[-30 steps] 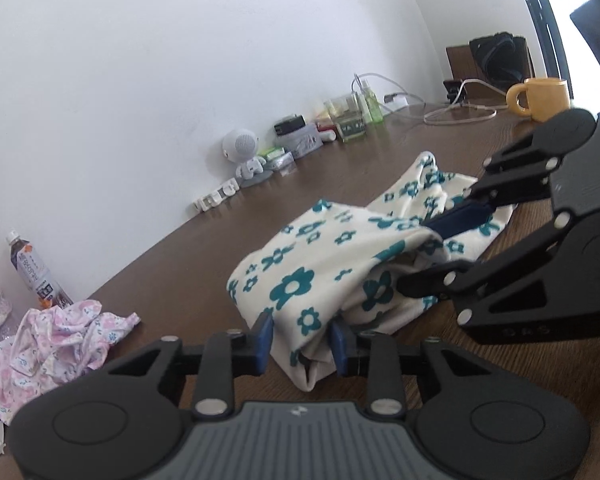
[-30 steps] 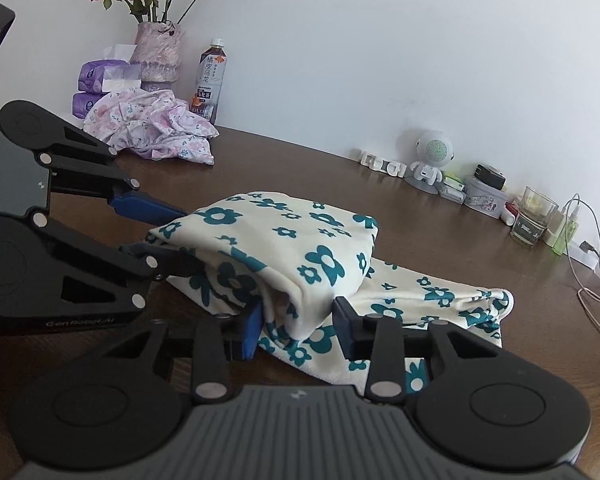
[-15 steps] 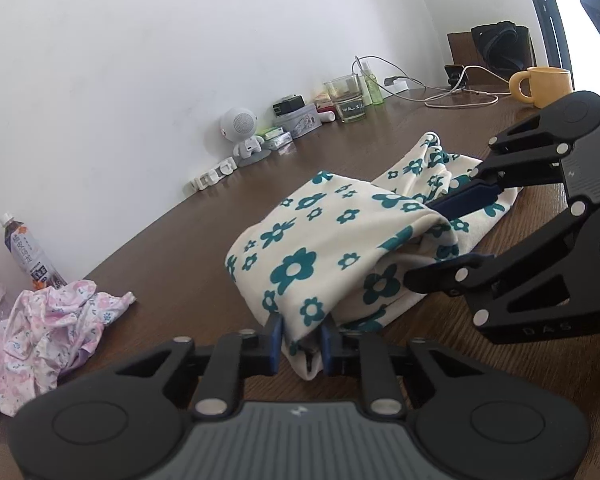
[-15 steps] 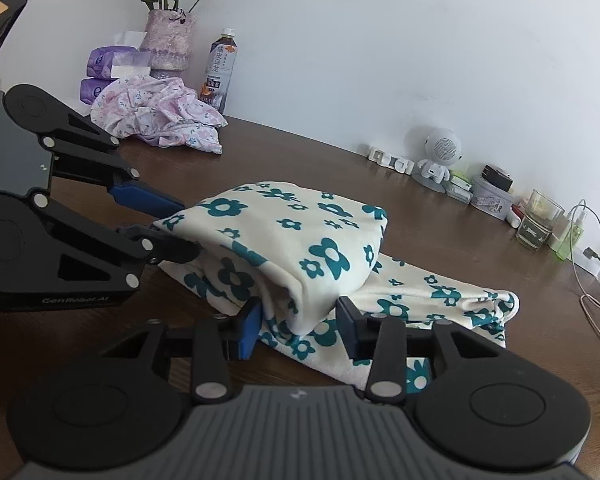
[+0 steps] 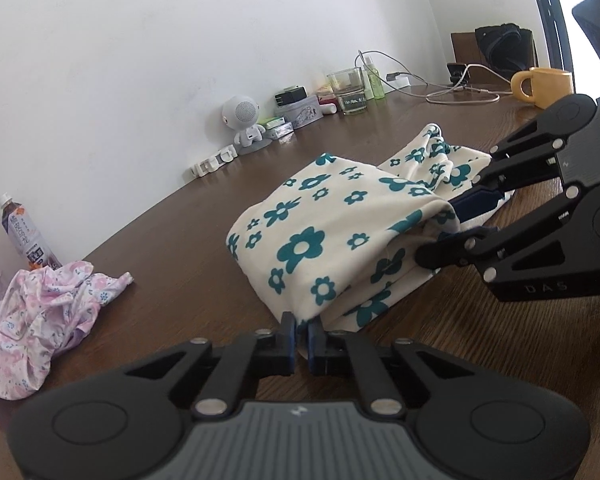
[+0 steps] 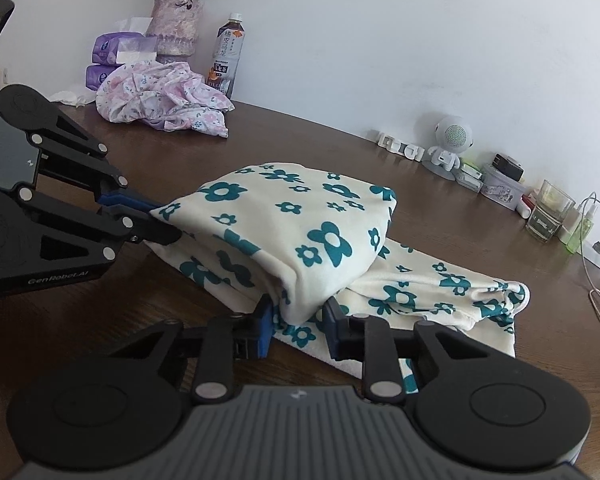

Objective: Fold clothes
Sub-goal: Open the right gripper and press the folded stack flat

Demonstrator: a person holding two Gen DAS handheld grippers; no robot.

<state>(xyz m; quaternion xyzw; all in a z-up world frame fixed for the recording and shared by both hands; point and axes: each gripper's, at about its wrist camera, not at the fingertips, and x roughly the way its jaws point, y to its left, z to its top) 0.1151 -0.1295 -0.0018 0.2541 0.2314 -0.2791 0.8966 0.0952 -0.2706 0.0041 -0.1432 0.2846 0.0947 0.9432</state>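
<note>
My left gripper [image 5: 302,334] is closing to a narrow pinch on one near corner of the flowered garment [image 5: 320,236], and my right gripper [image 6: 298,322] is closing around the other near corner, cloth bunched between its jaws. The garment's turned-over flap runs lengthwise between my two tools, its free tail trailing beyond the right one along the table [image 6: 300,148]. Both grippers tip downward side by side at the table's near edge, equally close to the cloth.

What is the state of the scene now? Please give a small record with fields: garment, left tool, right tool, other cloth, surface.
garment: cream cloth with teal flowers, partly folded over itself
left tool: closing, pinching one near corner of the cloth
right tool: closing, the other near corner between its fingers
other cloth: pink floral garment, crumpled, apart from the fold
surface: brown wooden table
</note>
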